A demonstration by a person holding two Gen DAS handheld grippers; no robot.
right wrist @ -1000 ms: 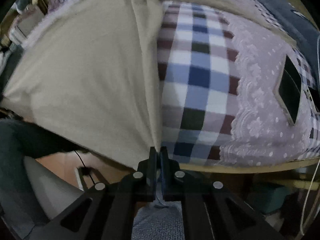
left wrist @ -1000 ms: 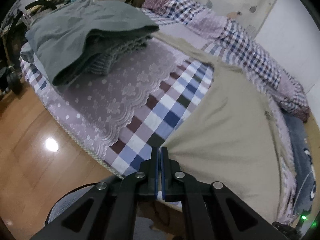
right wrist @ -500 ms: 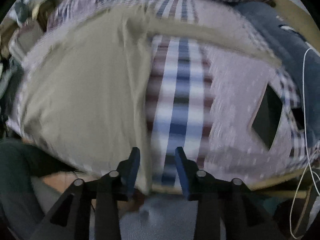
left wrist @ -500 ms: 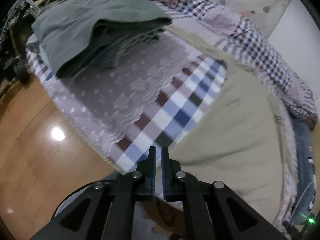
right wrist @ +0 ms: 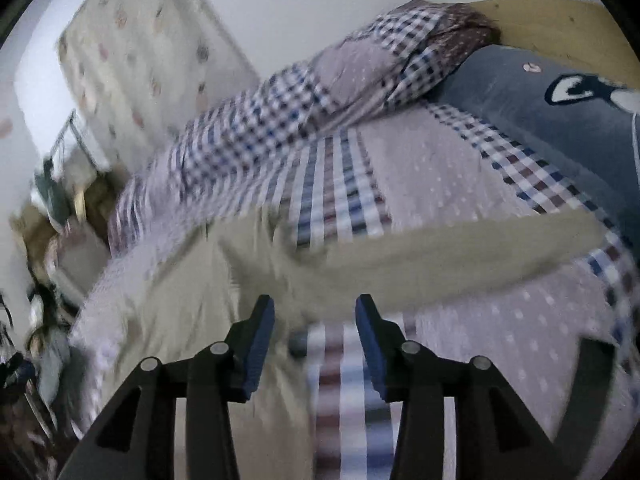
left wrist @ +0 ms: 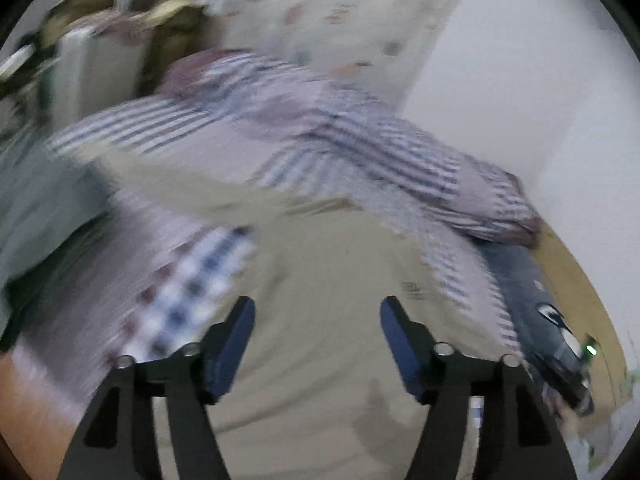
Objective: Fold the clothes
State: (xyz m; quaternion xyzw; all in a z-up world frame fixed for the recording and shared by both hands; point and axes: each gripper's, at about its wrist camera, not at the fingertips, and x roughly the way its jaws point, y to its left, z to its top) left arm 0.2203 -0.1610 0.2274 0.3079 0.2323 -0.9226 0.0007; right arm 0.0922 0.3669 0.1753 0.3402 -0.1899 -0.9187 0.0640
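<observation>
No text, label, brand or number can be read in either view. Motion blur smears most surfaces.

Your garment (left wrist: 320, 280) lies spread on the bed (right wrist: 420, 176), one sleeve (right wrist: 460, 248) stretching right. Behind it a quilt (right wrist: 304, 120) lies bunched along the wall (left wrist: 540, 100); a pillow (right wrist: 540, 120) lies right.
</observation>
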